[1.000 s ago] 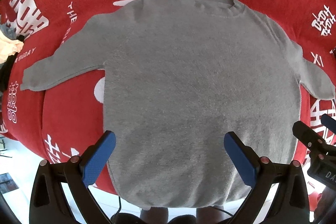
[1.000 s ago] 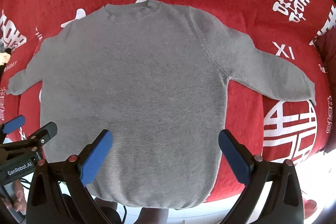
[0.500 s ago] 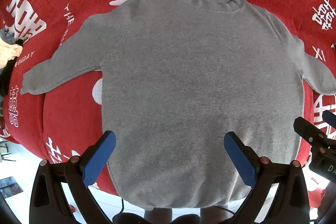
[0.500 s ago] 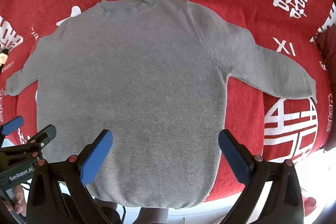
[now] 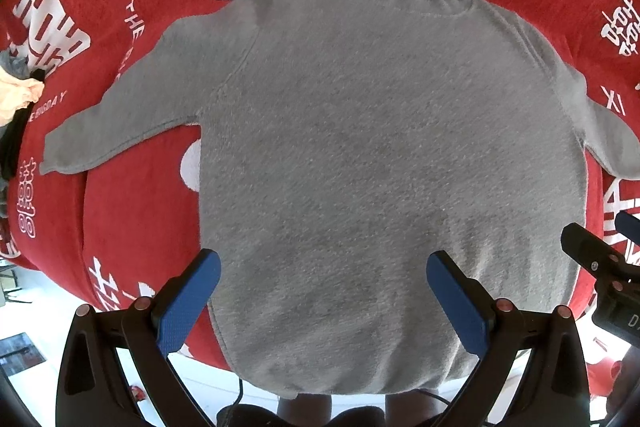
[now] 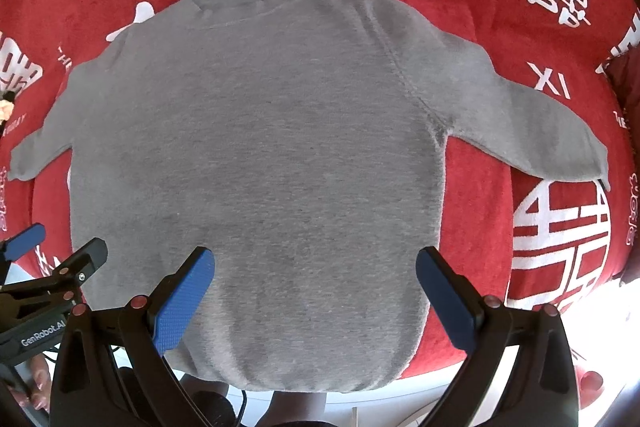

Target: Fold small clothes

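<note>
A small grey sweater (image 5: pixel 380 147) lies flat and face up on a red cloth, neck at the far side, both sleeves spread out. It also shows in the right wrist view (image 6: pixel 256 155). My left gripper (image 5: pixel 322 301) is open and empty, held above the sweater's lower hem. My right gripper (image 6: pixel 314 297) is open and empty too, above the hem a little to the right. Each gripper shows at the edge of the other's view: the right gripper (image 5: pixel 596 259) and the left gripper (image 6: pixel 44 267).
The red cloth (image 5: pixel 132 211) with white printed characters covers the surface and drops off at the near edge. A heap of other clothes (image 5: pixel 16 99) lies at the far left. A white floor (image 6: pixel 600 307) shows below the near edge.
Both grippers have shifted slightly over the sweater and stay open. The sweater has not moved.
</note>
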Motion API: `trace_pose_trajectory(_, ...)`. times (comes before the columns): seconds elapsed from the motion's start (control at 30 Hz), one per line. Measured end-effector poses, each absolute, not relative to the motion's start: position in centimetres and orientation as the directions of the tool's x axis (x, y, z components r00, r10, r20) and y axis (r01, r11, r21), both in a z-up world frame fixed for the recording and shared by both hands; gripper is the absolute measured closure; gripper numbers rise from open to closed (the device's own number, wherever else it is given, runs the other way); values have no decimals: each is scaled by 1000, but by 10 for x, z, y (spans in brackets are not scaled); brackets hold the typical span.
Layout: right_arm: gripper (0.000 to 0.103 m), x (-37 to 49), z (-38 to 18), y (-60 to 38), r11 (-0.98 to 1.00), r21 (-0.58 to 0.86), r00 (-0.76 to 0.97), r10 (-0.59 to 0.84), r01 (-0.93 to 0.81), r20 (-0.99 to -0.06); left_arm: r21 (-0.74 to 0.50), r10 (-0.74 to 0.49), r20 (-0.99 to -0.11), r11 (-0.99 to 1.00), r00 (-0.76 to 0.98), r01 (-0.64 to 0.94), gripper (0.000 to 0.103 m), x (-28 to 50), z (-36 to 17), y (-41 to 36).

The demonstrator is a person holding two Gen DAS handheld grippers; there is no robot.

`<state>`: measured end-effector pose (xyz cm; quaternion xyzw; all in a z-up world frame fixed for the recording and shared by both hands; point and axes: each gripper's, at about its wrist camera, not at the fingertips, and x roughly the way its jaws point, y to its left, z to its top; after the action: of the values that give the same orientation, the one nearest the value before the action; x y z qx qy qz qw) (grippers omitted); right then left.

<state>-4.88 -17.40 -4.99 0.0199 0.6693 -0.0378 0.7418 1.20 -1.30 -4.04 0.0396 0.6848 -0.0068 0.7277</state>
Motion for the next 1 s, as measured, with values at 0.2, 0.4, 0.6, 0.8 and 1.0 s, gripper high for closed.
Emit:
trace_pose_trajectory(0.2, 2, -48, -50, -171, 997, -20, 98, -28, 81, -995, 43, 39, -997, 997, 61, 61, 0, 13, -41, -9)
trace_pose_trajectory(0.4, 2, -46, -50, -164, 997, -23, 100, -30, 69, -995, 39, 36, -998, 998, 58, 57, 0, 12, -41, -4)
trace_pose_trajectory(0.6, 2, -44, -49, -158, 998, -25, 98, -30, 55, -995, 42, 40, -998, 998, 56, 45, 0, 11, -42, 3)
trace_pose_trajectory(0.8, 2, -44, -51, -153, 999, -29, 92, -33, 46, -995, 37, 34, -997, 999, 63, 39, 0, 10, -42, 10)
trace_pose_trajectory(1.0, 2, -43, -51, -147, 999, -35, 86, -38, 38, -996, 25, 23, -997, 999, 68, 30, 0, 10, -40, 14)
